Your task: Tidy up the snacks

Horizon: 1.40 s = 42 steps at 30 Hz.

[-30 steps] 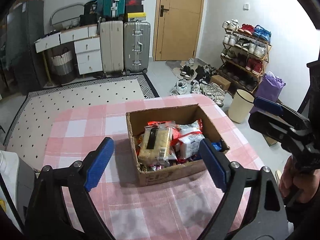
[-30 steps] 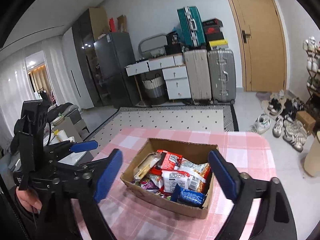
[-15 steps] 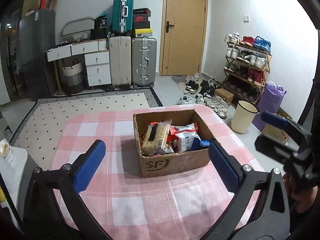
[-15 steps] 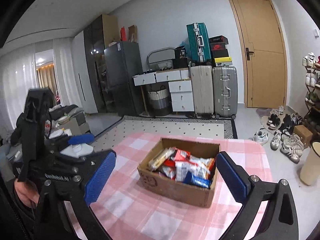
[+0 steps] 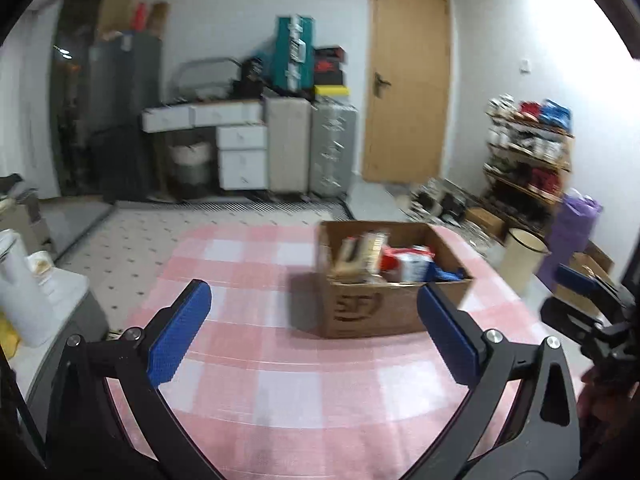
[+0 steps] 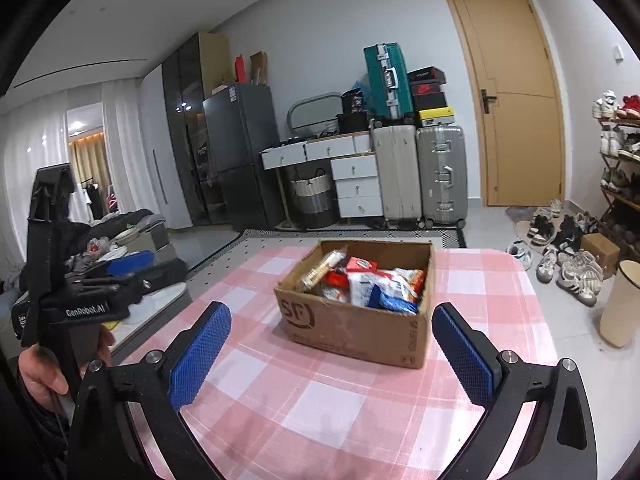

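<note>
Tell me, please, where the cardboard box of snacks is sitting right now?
In the right wrist view the cardboard box stands on the pink checked tablecloth, toward the table's far right part, ahead of the open right gripper.

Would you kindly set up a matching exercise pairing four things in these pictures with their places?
Things:
1. brown cardboard box of snacks
2. teal hard-shell suitcase
3. cream cylindrical bin
4. woven grey-and-white basket

Places:
A. under the white desk
B. on the pink checked tablecloth
C. on top of the beige suitcase
D. on the floor right of the table

Pairs: 1-B, 2-C, 3-D, 4-A
</note>
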Each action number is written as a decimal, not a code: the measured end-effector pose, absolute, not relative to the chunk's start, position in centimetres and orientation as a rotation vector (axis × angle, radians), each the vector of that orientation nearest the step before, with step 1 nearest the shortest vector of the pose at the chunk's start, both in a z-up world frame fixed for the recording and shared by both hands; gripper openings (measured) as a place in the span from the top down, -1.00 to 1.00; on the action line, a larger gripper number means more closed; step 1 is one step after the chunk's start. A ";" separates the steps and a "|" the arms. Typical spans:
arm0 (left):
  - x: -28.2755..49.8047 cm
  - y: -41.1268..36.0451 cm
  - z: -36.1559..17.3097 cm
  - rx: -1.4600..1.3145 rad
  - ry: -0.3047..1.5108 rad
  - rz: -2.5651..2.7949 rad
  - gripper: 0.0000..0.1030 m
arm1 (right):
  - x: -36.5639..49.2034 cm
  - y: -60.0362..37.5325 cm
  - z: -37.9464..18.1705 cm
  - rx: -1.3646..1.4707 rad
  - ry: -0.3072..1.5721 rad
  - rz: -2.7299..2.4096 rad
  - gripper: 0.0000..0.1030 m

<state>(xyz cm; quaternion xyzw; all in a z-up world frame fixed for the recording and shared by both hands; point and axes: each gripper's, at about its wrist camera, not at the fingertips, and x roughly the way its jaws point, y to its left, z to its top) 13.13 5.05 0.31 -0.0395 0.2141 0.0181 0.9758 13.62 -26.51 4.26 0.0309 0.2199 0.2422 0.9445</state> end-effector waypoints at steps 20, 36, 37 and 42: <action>12.1 6.8 -9.7 -0.031 0.324 0.146 -1.00 | 11.6 -27.9 -3.3 -0.002 0.331 0.347 -0.99; 13.1 6.1 -11.6 0.001 0.325 0.155 -1.00 | 11.0 -29.0 -3.2 0.041 0.288 0.351 -0.99; 12.9 6.1 -11.4 0.001 0.323 0.155 -1.00 | 11.1 -28.9 -3.3 0.037 0.287 0.354 -0.99; 13.2 6.3 -11.7 -0.010 0.327 0.159 -1.00 | 10.8 -28.6 -3.3 0.014 0.282 0.357 -0.99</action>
